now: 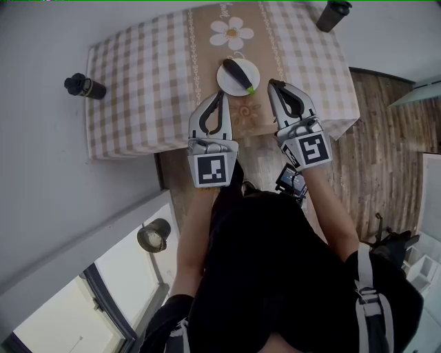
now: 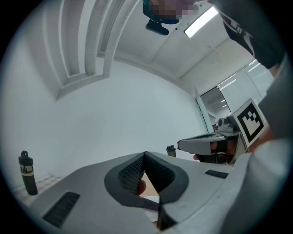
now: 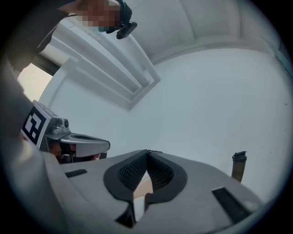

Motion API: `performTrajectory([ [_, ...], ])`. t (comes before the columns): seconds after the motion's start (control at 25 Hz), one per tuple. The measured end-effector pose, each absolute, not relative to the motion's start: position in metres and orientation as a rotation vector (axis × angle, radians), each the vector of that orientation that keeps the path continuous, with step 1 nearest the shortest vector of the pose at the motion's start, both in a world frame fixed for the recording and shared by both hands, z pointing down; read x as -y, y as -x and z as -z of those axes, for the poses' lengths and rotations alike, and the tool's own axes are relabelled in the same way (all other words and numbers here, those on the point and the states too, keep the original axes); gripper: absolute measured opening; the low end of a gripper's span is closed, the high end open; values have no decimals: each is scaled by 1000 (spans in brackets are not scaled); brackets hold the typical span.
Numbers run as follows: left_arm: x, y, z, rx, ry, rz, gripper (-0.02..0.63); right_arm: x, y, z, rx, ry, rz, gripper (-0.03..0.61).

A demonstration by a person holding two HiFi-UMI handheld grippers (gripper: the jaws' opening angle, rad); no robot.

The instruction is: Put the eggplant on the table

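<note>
A dark purple eggplant point(image 1: 238, 73) with a green stem lies on a small white plate point(image 1: 223, 77) near the front edge of a table point(image 1: 145, 83) with a checked cloth. My left gripper point(image 1: 221, 94) hovers just short of the plate's near side, its jaws shut with nothing in them. To the right of the plate, close to the stem, my right gripper point(image 1: 273, 84) is also shut and empty. In the left gripper view the left gripper point(image 2: 144, 155) has its tips touching, and in the right gripper view the right gripper point(image 3: 147, 151) likewise.
A dark bottle point(image 1: 85, 86) stands at the table's left edge and another bottle point(image 1: 333, 14) at its far right corner. White walls lie left of and behind the table. Wooden floor point(image 1: 386, 152) runs along the right, and a round lamp-like object point(image 1: 154, 236) sits low on the left.
</note>
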State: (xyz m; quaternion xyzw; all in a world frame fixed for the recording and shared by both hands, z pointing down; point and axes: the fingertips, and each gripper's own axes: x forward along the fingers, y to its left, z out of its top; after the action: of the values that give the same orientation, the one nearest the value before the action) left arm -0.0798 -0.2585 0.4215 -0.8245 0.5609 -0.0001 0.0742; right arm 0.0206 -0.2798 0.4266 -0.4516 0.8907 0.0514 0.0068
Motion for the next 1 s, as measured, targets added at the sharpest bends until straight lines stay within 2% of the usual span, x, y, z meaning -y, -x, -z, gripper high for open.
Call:
performTrajectory([
  [1.0, 273, 78, -427, -1619, 2544, 32, -8, 295, -25, -451, -2802, 1542, -39, 2],
])
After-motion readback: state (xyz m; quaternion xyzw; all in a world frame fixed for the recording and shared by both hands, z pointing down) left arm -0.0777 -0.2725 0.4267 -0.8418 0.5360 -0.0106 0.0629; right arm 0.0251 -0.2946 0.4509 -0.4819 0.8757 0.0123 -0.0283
